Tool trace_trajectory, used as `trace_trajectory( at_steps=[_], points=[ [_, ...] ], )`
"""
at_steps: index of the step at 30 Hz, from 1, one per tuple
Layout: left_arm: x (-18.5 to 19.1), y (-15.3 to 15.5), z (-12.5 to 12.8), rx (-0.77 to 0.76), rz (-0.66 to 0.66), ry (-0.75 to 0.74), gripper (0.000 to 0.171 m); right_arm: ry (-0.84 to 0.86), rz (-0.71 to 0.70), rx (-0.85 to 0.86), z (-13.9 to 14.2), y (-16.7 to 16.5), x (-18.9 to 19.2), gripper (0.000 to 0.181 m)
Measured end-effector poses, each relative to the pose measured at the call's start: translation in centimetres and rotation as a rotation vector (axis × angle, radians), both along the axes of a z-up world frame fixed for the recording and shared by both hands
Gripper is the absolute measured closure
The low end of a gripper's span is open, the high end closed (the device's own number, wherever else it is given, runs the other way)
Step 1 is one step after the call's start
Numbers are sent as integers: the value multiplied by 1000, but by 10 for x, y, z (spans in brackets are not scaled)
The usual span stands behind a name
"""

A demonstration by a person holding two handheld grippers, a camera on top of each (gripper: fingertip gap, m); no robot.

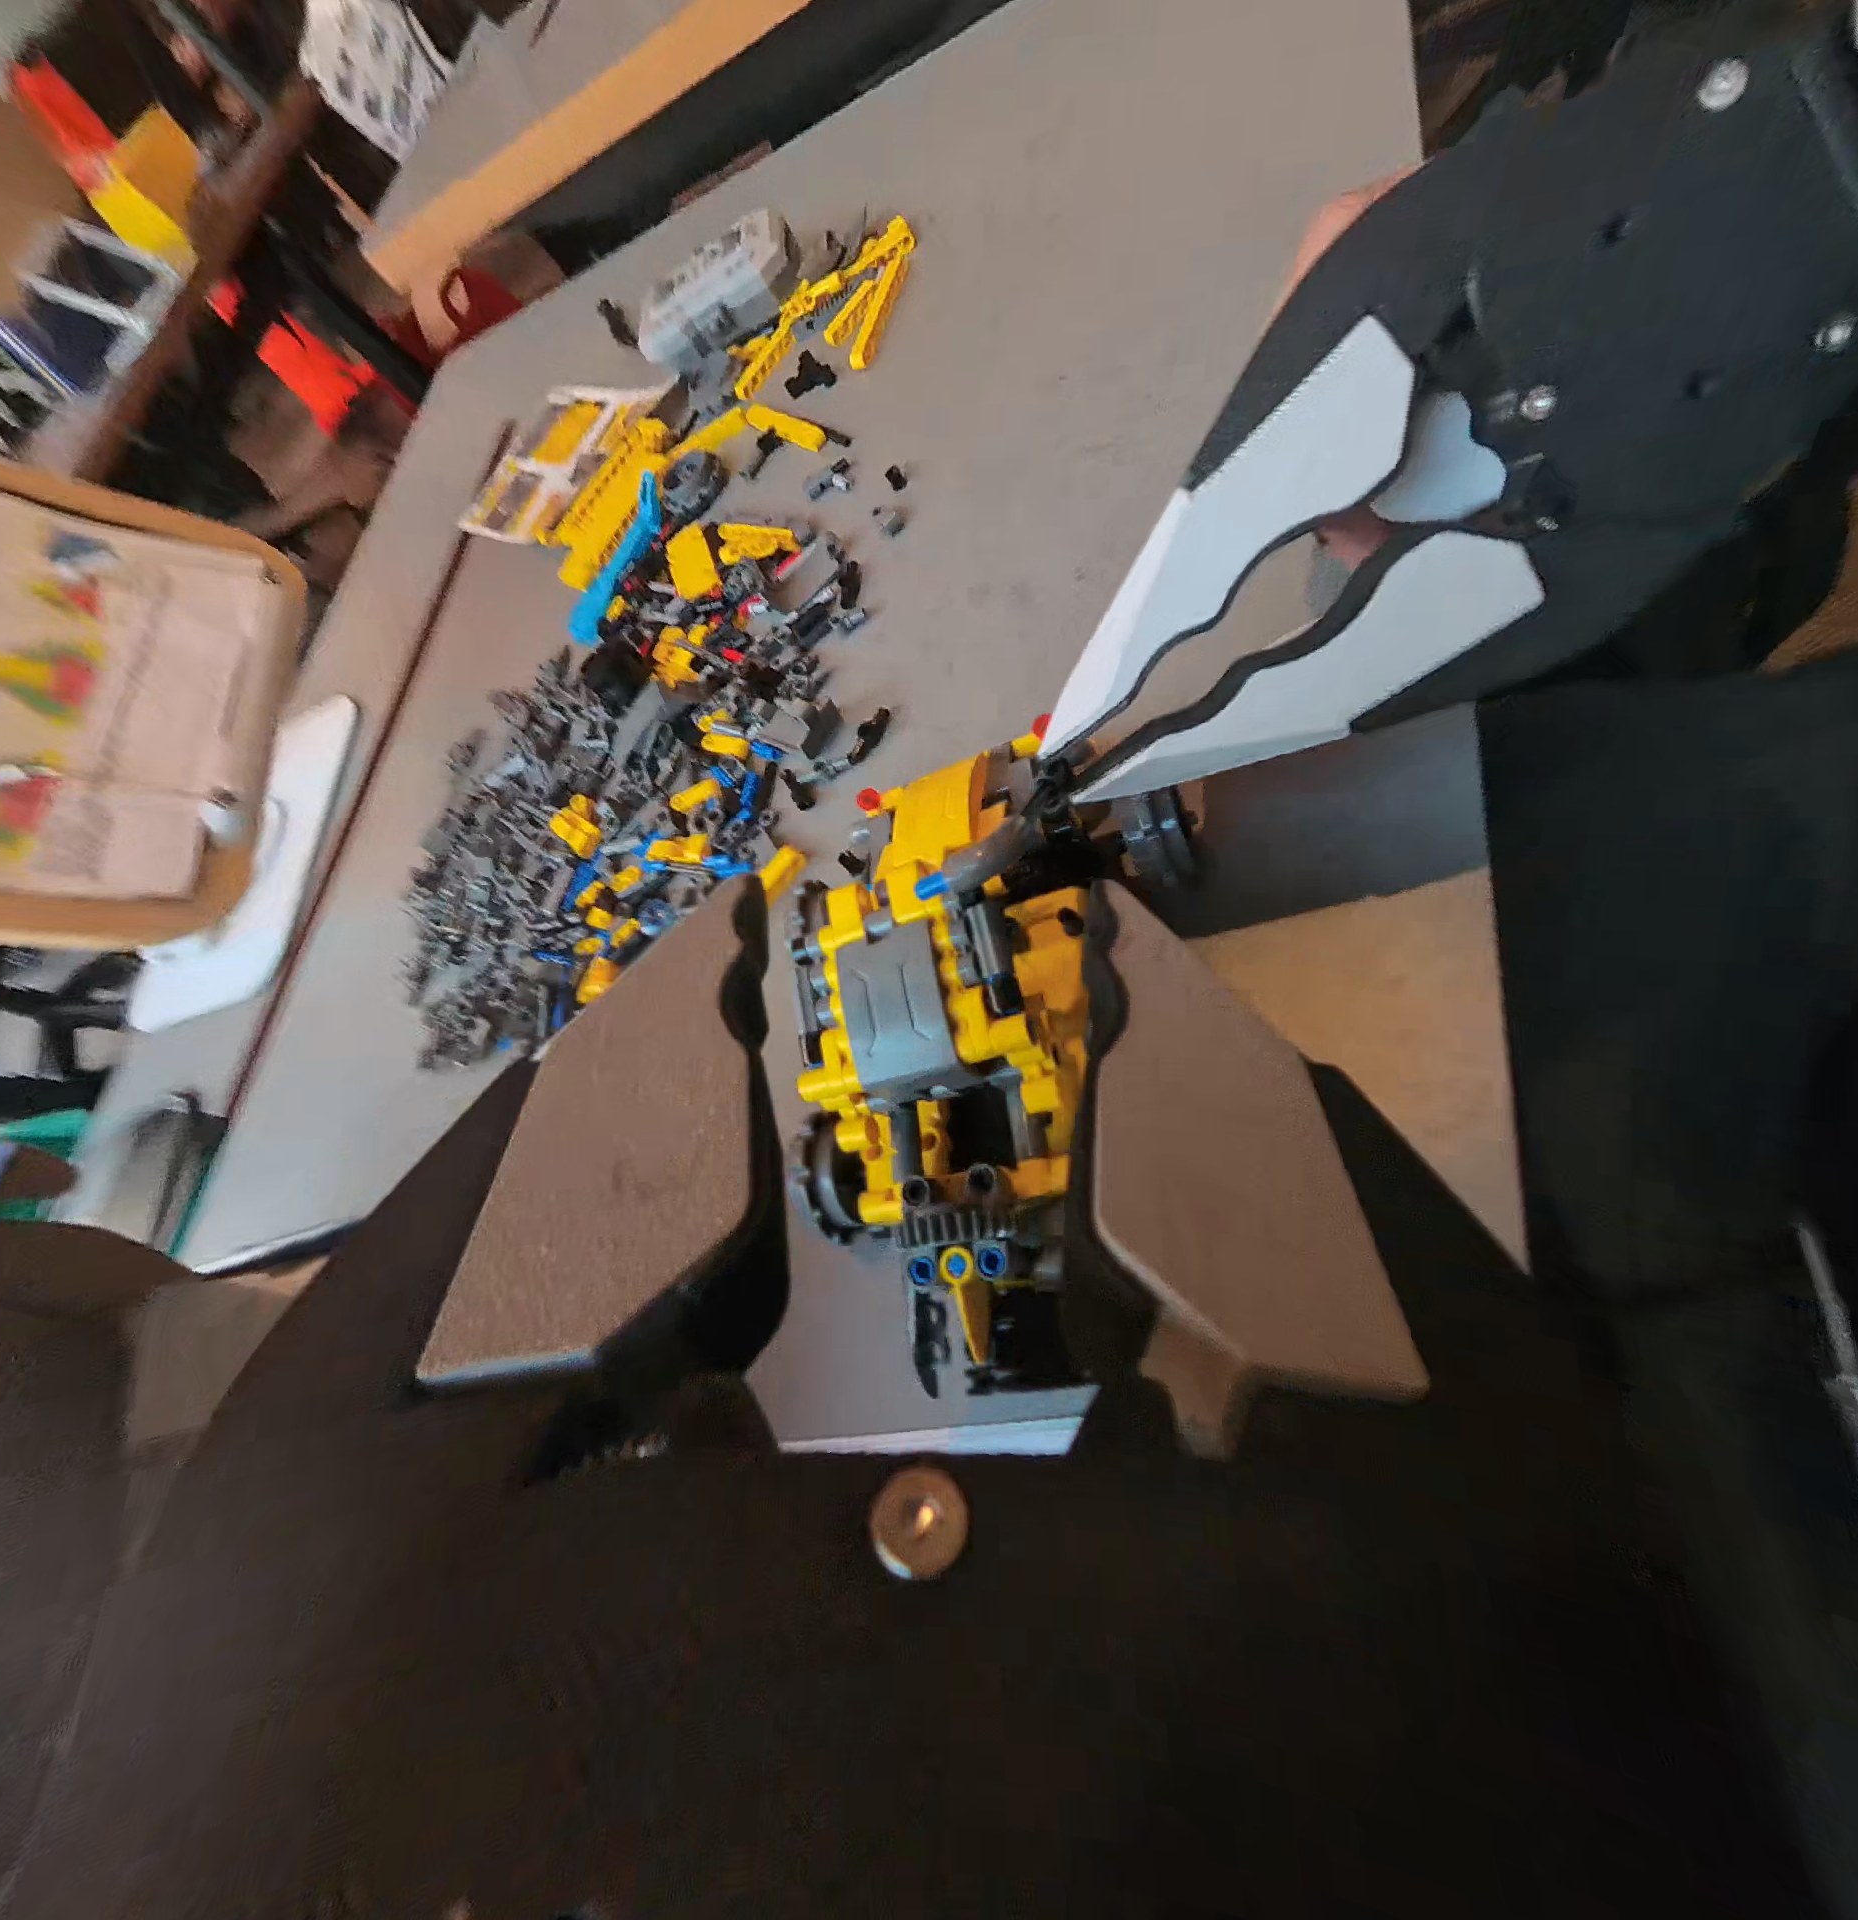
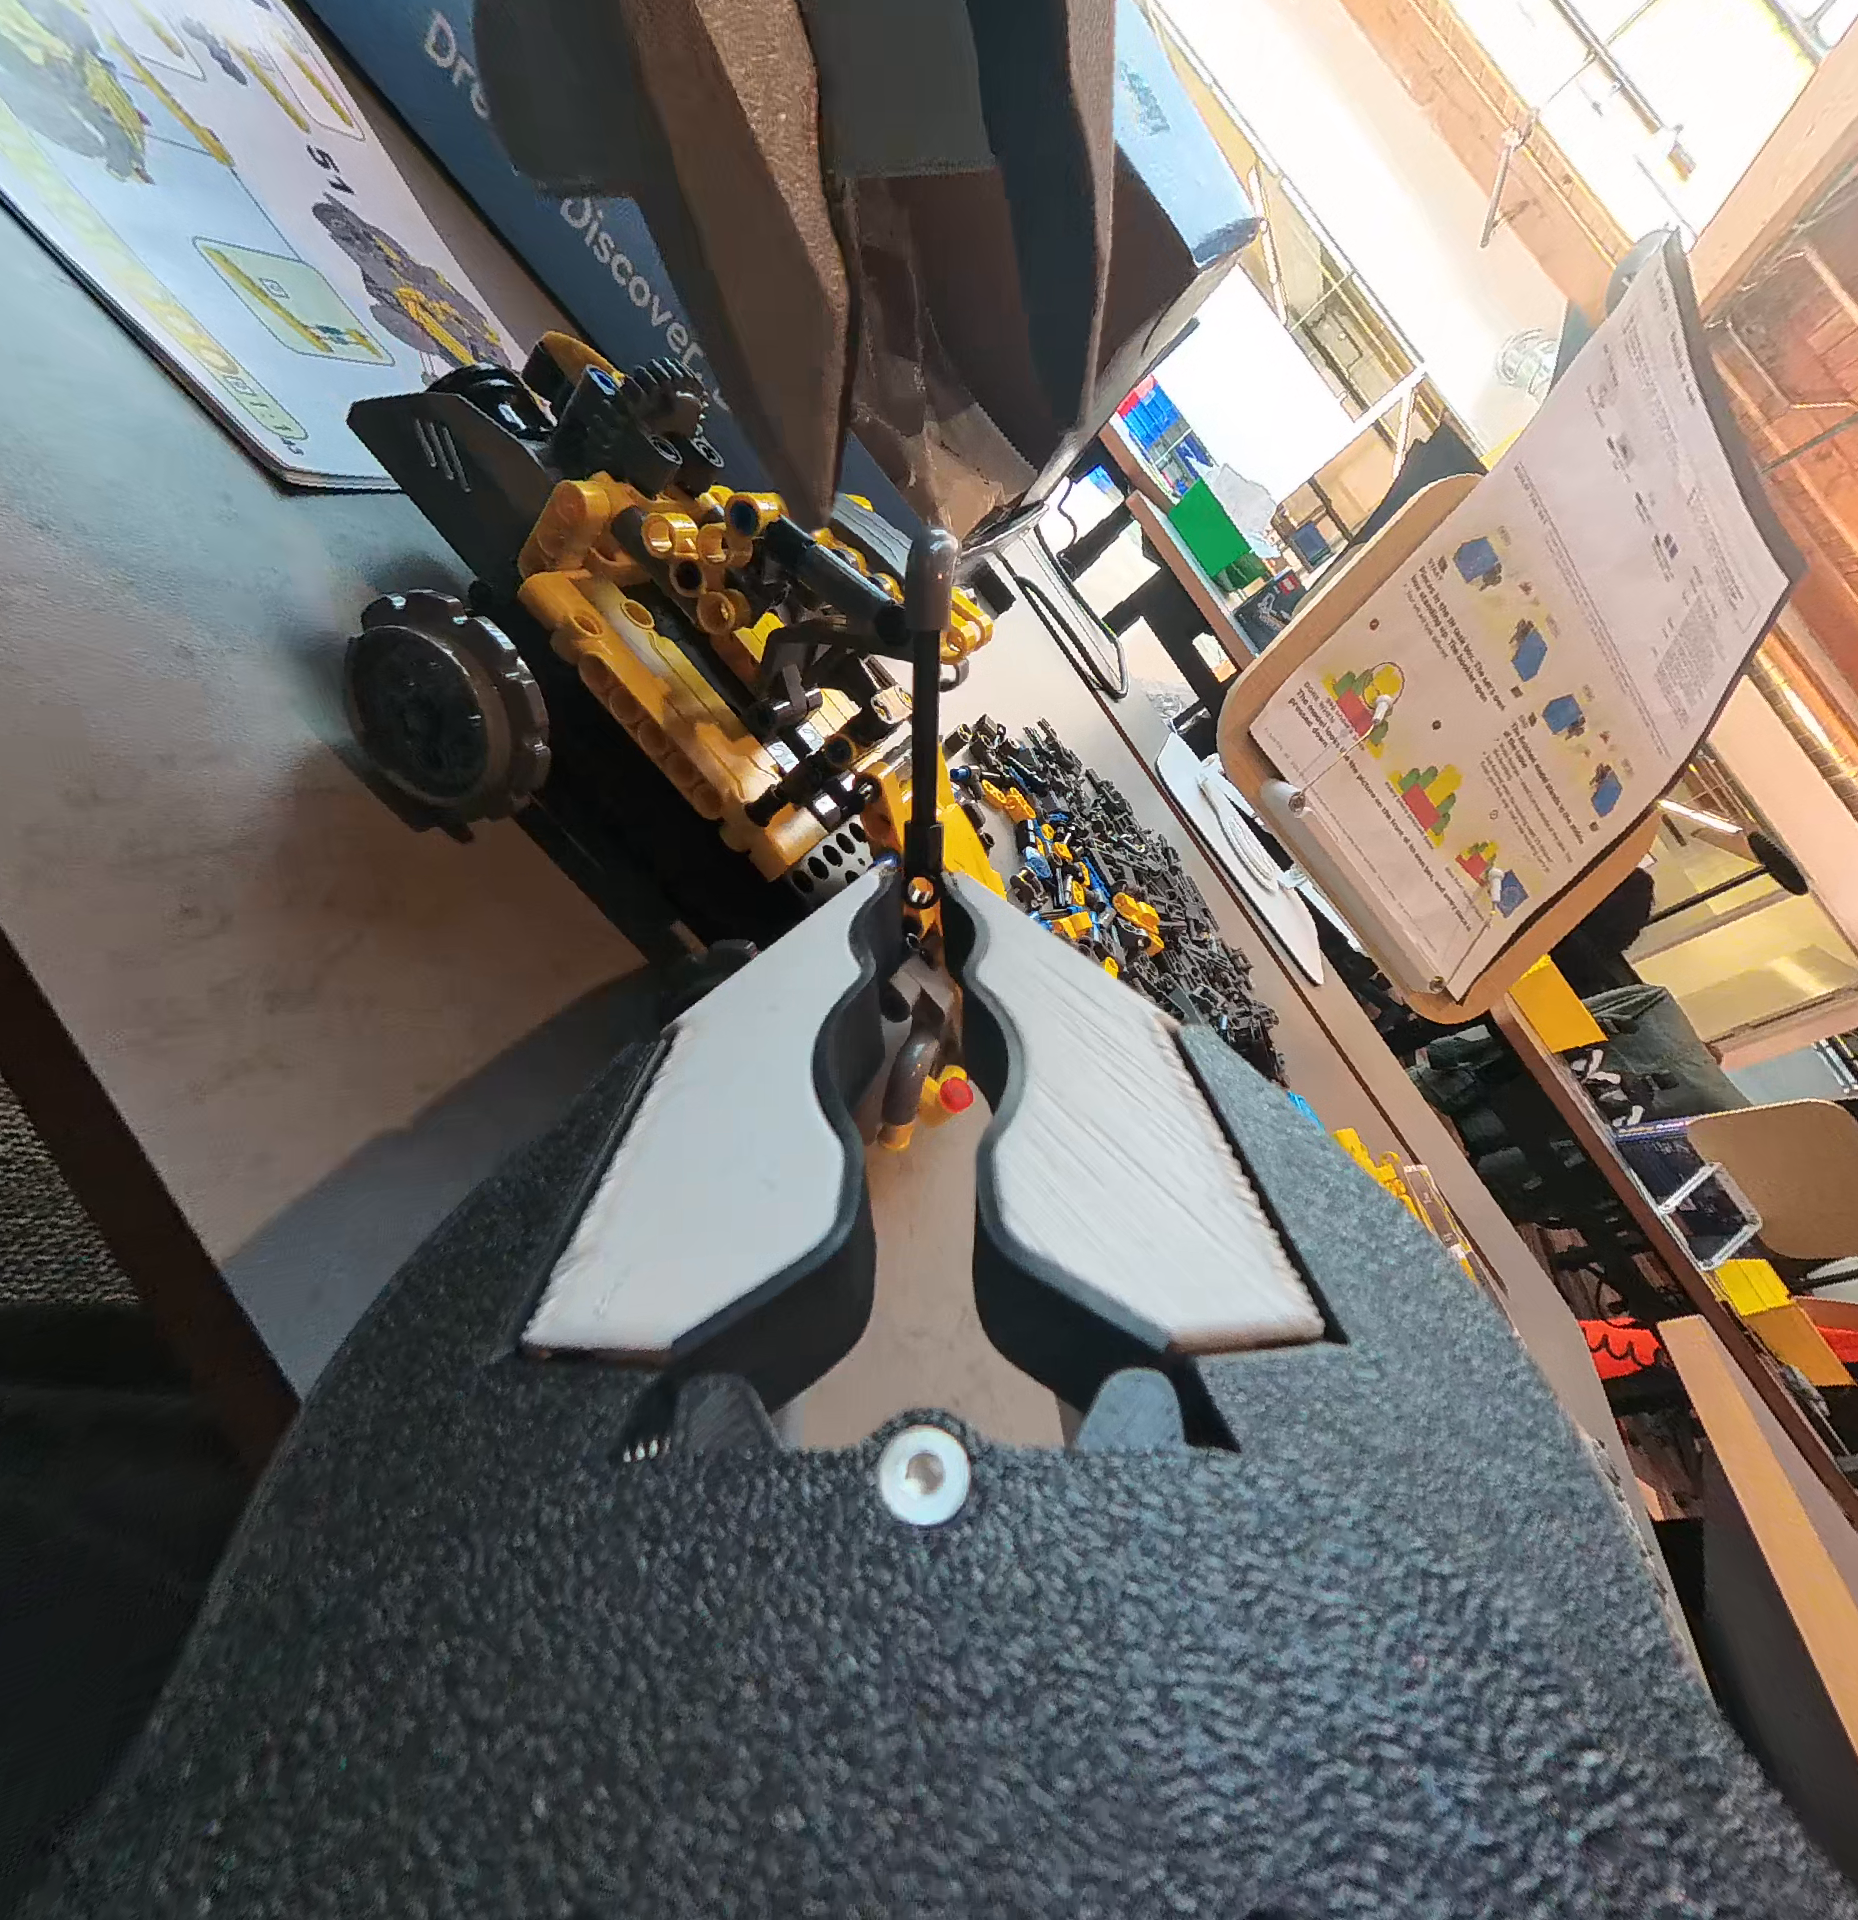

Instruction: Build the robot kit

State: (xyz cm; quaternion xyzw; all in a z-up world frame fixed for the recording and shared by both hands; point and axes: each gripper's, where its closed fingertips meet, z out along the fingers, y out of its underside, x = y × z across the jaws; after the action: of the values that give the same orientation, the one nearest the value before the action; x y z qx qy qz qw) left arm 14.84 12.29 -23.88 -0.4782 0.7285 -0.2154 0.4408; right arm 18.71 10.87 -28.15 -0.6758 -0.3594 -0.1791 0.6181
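Observation:
A yellow and grey brick-built vehicle model [image 1: 946, 1018] stands on the grey table [image 1: 1060, 312]. My left gripper [image 1: 925, 904] has its dark pads on both sides of the model's body and is shut on it. In the right wrist view the left gripper comes down from above onto the model [image 2: 644, 665]. My right gripper [image 2: 917, 888], with white fingers [image 2: 727, 1122], is shut on the base of a thin black rod [image 2: 925, 717] that stands up from the model's end. The right gripper also shows in the left wrist view [image 1: 1060, 769], at the model's far end beside a dark wheel [image 1: 1164, 831].
A pile of loose black, grey, yellow and blue pieces [image 1: 634, 790] lies to the left of the model. Beyond it are yellow sub-assemblies, a grey box piece [image 1: 712, 286] and an instruction booklet [image 2: 177, 208]. A wooden stand with a printed sheet [image 2: 1476, 675] stands by the table's edge. The left gripper's tips are roughly 7 centimetres from the right gripper's.

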Motion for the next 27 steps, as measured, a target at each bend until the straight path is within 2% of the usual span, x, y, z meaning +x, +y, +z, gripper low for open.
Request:
trace_trajectory(
  at_steps=[5,6,10,12,15,19,22,24,27],
  points=[
    [1,6,-15,-152,27,59,101,49,-3,-2,4,-2,1,176],
    [1,6,-20,-178,25,90,103,71,-4,-6,5,-2,2,176],
    [6,12,-28,-159,31,133,105,95,-9,-39,4,-2,1,176],
    [9,10,-28,-168,22,137,105,67,-13,-51,0,-1,-1,176],
    [12,6,-13,-172,34,71,104,51,-15,-51,-2,-1,-2,176],
    [9,0,1,-72,54,21,122,54,-11,-74,-4,1,-2,176],
    [8,-10,8,102,1,-12,147,60,-8,-68,-3,3,-2,176],
    [9,-11,2,214,-31,22,146,53,1,-69,-4,4,-4,176],
    [12,-10,-5,270,-70,65,146,26,4,-62,-6,5,-6,176]
  ],
)
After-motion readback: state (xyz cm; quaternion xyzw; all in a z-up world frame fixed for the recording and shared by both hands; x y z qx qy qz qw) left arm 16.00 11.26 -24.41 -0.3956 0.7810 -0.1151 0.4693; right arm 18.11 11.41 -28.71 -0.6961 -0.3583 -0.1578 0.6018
